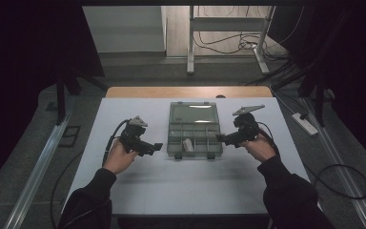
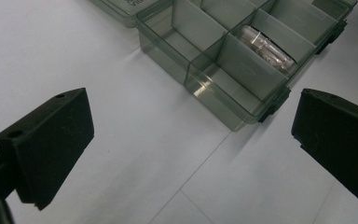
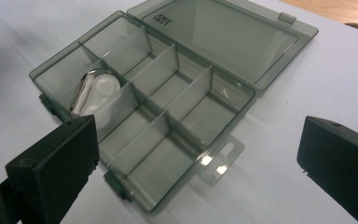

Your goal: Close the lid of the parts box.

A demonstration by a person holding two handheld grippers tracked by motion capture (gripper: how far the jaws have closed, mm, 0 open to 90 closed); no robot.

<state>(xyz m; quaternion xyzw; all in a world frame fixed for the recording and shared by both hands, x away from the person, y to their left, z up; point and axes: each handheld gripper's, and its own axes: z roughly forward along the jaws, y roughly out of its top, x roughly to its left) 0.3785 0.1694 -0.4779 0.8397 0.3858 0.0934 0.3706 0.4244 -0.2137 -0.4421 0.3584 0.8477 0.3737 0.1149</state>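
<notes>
- Flanking the open compartment box [image 1: 194, 135], you have the left gripper [image 1: 156, 147] at its 9 o'clock and the right gripper [image 1: 220, 138] at its 3 o'clock, both just off its walls.
- Your fingers [image 2: 51, 144] on the left are spread wide and hold nothing; the right gripper's fingers [image 3: 56, 172] are equally wide and empty.
- You'll find the box mid-tabletop [image 1: 143, 191], its lid [image 1: 193, 113] folded flat toward 12 o'clock.
- One white item [image 3: 95, 95], seemingly a small plastic piece, lies in a front compartment near the 6 o'clock wall; the other compartments look bare.
- This reads as the approach step: nothing is gripped yet.
- Next, you probably either swing the lid closed or pick out the white item. For the lid, get a finger under its far edge while the other gripper steadies the box wall.
</notes>
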